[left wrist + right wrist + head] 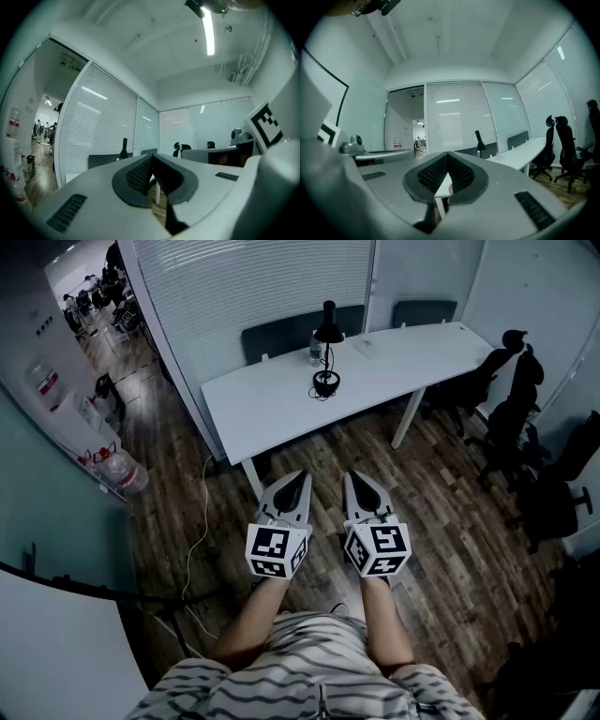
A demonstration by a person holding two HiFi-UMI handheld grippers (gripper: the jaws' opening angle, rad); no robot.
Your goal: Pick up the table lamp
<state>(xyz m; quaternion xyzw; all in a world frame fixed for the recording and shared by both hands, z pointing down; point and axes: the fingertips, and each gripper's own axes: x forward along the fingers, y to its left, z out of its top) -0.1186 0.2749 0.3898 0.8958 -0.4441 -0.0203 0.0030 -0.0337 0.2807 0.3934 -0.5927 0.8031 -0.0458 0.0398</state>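
Observation:
A black table lamp (326,382) stands upright on the long white table (272,401), near its far edge. In the left gripper view the lamp (124,148) shows small and far off, left of the jaws. In the right gripper view the lamp (479,140) rises just right of the jaws. My left gripper (298,478) and right gripper (355,476) are held side by side over the wooden floor, well short of the table. Both point level toward it. Both pairs of jaws are shut with nothing between them, seen also at the left gripper (151,157) and the right gripper (447,154).
A small bottle (316,348) stands beside the lamp. Black office chairs (506,390) crowd the right side of the room. Water jugs (124,472) sit by the glass wall at left, and a white cable (196,542) trails across the floor. Slatted blinds (253,282) back the table.

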